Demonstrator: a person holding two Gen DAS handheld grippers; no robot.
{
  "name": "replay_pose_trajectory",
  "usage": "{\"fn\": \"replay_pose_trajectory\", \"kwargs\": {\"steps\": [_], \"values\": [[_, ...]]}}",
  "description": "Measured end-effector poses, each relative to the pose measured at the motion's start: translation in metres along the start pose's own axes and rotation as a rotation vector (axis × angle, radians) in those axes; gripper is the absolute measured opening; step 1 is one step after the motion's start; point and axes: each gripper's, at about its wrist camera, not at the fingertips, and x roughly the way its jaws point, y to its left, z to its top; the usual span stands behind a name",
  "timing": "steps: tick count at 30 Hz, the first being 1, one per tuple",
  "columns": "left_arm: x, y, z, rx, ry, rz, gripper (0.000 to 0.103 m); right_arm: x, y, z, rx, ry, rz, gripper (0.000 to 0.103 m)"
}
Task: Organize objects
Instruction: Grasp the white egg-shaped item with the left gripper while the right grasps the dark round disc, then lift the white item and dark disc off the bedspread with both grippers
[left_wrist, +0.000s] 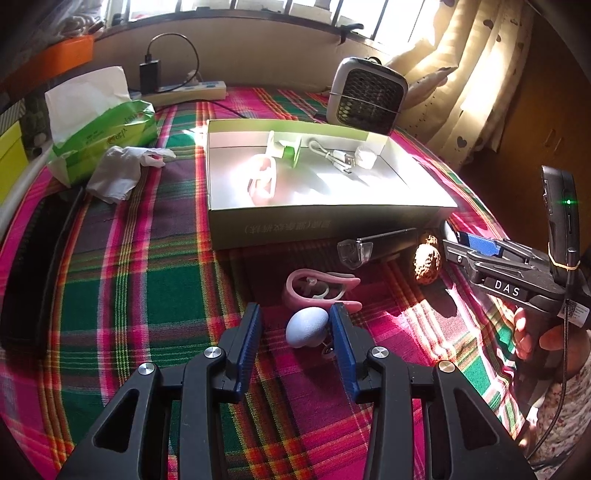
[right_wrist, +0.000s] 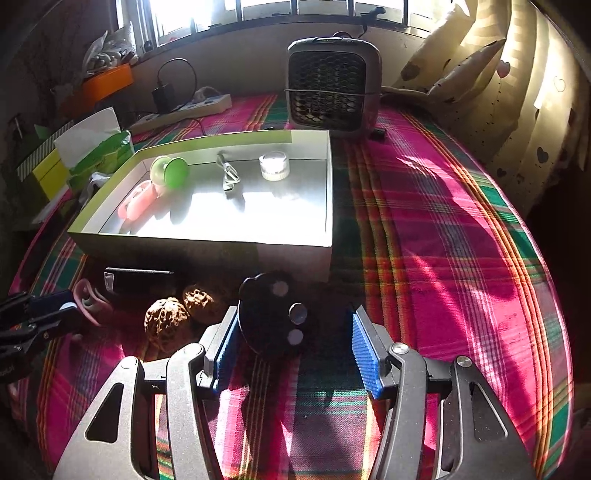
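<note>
An open cardboard box (left_wrist: 325, 216) (right_wrist: 207, 254) sits on the plaid cloth and holds a pink clip, a green piece, a white cable and a small white jar. My left gripper (left_wrist: 295, 325) is open around a pale blue egg-shaped object (left_wrist: 306, 326); its right pad touches it. A pink clip (left_wrist: 317, 290) lies just beyond. My right gripper (right_wrist: 295, 339) is open around a black round disc with silver dots (right_wrist: 273, 314), whose edge is by the left pad. Two walnuts (right_wrist: 166, 321) (right_wrist: 199, 301) lie left of it. A black clear-capped bar (left_wrist: 376, 245) (right_wrist: 136, 278) lies against the box front.
A small grey fan heater (left_wrist: 365, 96) (right_wrist: 332, 85) stands behind the box. A green tissue pack (left_wrist: 103, 136) and crumpled tissue (left_wrist: 118, 173) lie at left. A power strip with charger (left_wrist: 184, 88) is at the back. Curtains (right_wrist: 498, 103) hang at right.
</note>
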Motion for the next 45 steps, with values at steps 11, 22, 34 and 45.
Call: {"fn": "replay_pose_trajectory", "kwargs": {"steps": [11,22,34,45], "values": [[-0.0013,-0.0012,-0.0029,0.002,-0.004,0.020,0.030,-0.0014,-0.0054,-0.0001,0.027,-0.008,-0.005,0.043],[-0.0027,0.0020,-0.0054,-0.009,-0.008,0.019,0.019,-0.0025,-0.0049,-0.0011,0.029,-0.011,0.001,0.030],[-0.0034,0.0020,-0.0054,-0.010,-0.008,0.017,0.019,-0.0042,-0.0031,-0.0032,0.025,-0.014,0.005,0.030],[-0.0035,0.0015,-0.0050,-0.010,-0.008,0.017,0.019,-0.0055,-0.0019,-0.0043,0.022,-0.016,0.007,0.030]]}}
